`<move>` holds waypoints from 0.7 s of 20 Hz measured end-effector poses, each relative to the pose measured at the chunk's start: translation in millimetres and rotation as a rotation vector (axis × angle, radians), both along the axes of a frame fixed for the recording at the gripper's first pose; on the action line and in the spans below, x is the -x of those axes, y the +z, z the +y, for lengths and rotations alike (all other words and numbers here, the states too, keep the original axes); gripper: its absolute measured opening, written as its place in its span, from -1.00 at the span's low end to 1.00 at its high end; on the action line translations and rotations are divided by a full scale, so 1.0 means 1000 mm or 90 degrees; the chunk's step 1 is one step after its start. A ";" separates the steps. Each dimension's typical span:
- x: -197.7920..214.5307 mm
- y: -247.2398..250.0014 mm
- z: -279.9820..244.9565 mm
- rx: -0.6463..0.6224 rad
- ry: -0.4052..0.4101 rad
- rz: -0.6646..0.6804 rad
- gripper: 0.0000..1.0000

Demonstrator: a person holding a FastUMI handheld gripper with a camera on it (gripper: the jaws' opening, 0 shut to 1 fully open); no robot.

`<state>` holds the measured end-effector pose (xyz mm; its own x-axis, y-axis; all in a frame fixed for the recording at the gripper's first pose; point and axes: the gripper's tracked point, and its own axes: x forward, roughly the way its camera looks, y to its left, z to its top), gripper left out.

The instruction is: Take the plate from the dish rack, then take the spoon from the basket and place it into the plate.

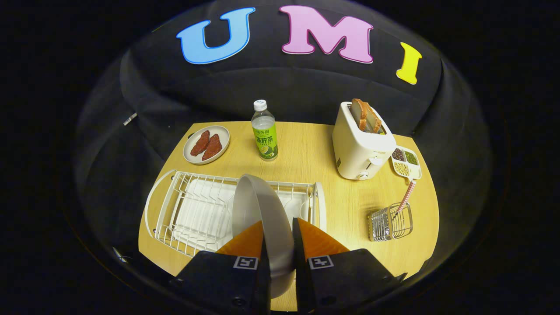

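A grey plate (258,210) stands on edge between my two fingers, and my gripper (278,236) is shut on its rim. The plate hangs over the right part of the white wire dish rack (175,205), which lies just ahead of the fingers; I cannot tell whether the plate still touches the rack. A small wire basket (390,224) stands to the right of the fingers on the wooden table. In it leans the spoon (405,197), its red-and-white checked handle sticking up and out.
A white toaster (361,146) with bread slices stands beyond the basket, a small divided dish of beans (407,162) beside it. A bottle with a green label (264,133) and a plate with two pieces of meat (206,144) sit at the far side. The wooden table (345,205) is bare between rack and basket.
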<state>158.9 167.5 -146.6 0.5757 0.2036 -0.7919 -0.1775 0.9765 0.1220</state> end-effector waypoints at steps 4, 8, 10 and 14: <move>0.029 0.033 -0.033 -0.084 0.020 -0.031 -0.47; 0.076 0.050 -0.085 -0.137 0.022 -0.037 -0.47; 0.099 0.046 -0.116 -0.159 -0.001 -0.018 -0.47; 0.138 0.029 -0.171 -0.196 -0.037 0.013 -0.47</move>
<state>21.3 -3.4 -117.9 0.5778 0.4036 -0.7094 -0.1176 0.9013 0.4170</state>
